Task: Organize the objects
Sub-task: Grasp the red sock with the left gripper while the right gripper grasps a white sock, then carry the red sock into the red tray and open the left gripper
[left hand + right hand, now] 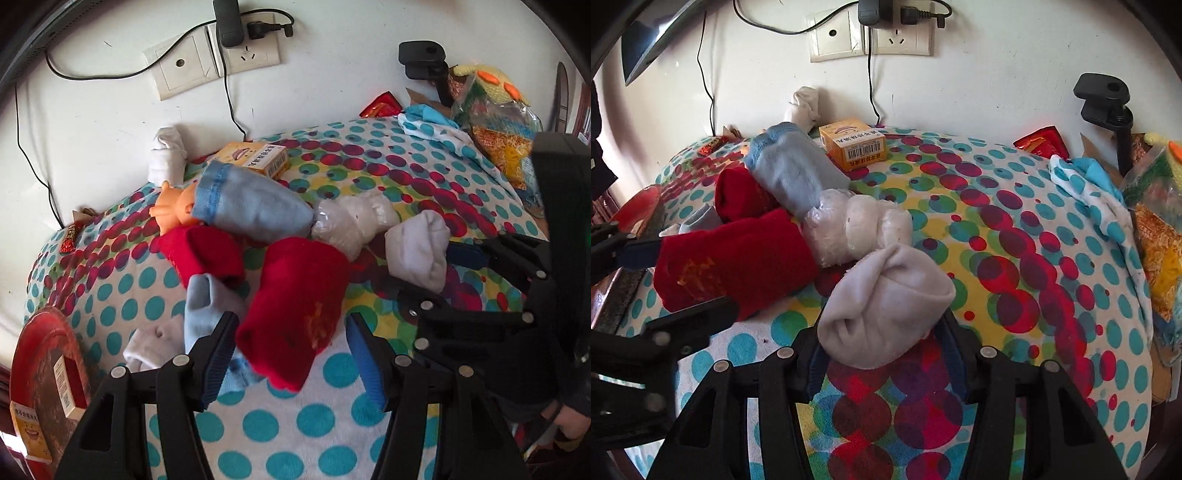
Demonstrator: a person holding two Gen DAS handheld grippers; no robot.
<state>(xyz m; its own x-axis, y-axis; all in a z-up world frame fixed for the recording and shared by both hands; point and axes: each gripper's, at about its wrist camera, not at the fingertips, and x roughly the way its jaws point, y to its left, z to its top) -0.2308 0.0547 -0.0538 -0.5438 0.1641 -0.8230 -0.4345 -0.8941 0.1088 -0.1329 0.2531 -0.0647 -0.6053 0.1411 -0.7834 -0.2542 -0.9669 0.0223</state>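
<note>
A large red sock (295,314) lies on the spotted blanket (280,417) between the fingers of my left gripper (291,328). That gripper is open, and its right pad stands clear of the sock. My right gripper (882,350) is shut on a rolled white sock (886,302), its pads pressing both sides. The left wrist view shows the same white sock (417,251) at the right, held in the right gripper (432,280). In the right wrist view the left gripper (687,280) straddles the red sock (738,258).
Behind lie a light blue sock (251,206), a second red sock (203,254), a clear plastic bundle (351,225), an orange toy (173,210), a yellow box (258,155) and a white sock roll (166,151). A red dish (48,350) sits left; bags (498,122) pile right.
</note>
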